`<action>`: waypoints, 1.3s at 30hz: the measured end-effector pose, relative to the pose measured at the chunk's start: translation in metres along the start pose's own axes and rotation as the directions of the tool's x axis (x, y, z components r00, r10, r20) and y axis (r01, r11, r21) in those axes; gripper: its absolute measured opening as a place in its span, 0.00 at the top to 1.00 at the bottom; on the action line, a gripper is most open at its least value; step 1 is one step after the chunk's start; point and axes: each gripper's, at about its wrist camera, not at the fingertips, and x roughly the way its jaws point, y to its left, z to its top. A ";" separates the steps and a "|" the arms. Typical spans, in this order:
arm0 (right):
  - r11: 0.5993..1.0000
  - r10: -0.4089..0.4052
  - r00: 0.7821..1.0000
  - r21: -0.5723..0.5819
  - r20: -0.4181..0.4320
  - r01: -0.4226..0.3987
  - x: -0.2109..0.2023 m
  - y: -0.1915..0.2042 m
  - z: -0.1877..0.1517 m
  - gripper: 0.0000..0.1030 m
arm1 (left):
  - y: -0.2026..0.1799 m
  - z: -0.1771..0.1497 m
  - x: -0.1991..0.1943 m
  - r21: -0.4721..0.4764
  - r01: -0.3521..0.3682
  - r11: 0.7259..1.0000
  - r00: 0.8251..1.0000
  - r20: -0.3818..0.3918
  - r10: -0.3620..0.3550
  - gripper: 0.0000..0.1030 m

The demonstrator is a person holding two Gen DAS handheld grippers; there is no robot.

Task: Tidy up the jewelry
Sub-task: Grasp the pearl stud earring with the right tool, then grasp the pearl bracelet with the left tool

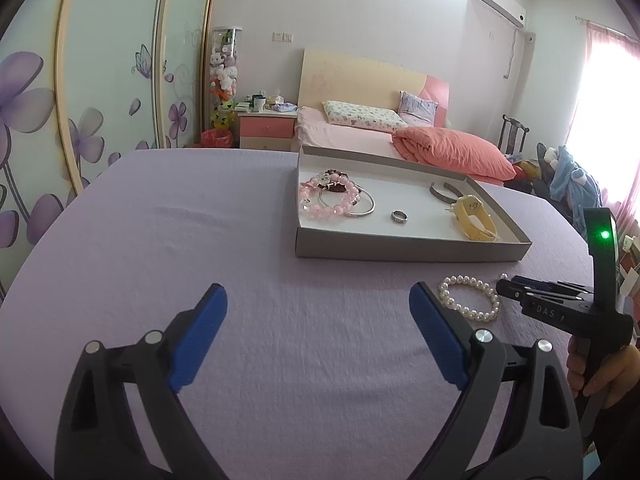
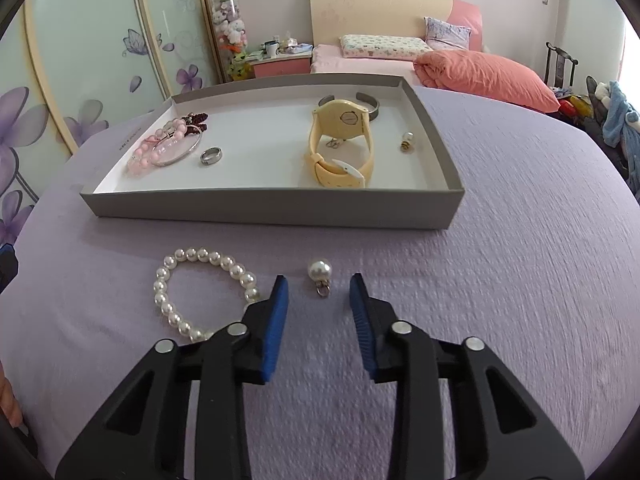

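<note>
On lilac cloth (image 2: 480, 280), round pearl pendant (image 2: 319, 271) – beaded bracelet (image 2: 200, 292)

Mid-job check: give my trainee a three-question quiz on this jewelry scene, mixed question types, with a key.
1. True or false: the pearl bracelet already lies inside the grey tray.
2. Multiple choice: which piece sits just ahead of the right gripper, in line with the gap between its fingers? A) silver ring B) pearl earring C) yellow watch
3. Fill in: the left gripper is ____ and holds nothing.

Key
1. False; it lies on the purple cloth in front of the tray.
2. B; the fingers do not touch it yet.
3. Open.
</note>
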 end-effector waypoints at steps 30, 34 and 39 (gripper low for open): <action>0.997 0.036 0.998 0.062 0.053 -0.039 -0.033 -0.024 0.000 0.87 | -0.063 0.000 0.030 0.084 0.102 0.991 0.988 -0.121 -0.092 0.11; 0.996 0.049 0.995 0.064 0.082 -0.055 -0.045 -0.028 -0.001 0.87 | -0.089 -0.002 0.051 0.122 0.139 0.983 0.978 -0.175 -0.117 0.27; 0.996 0.061 0.993 0.051 0.101 -0.066 -0.054 -0.029 -0.004 0.87 | -0.114 -0.005 0.077 0.145 0.166 0.975 0.962 -0.243 -0.127 0.39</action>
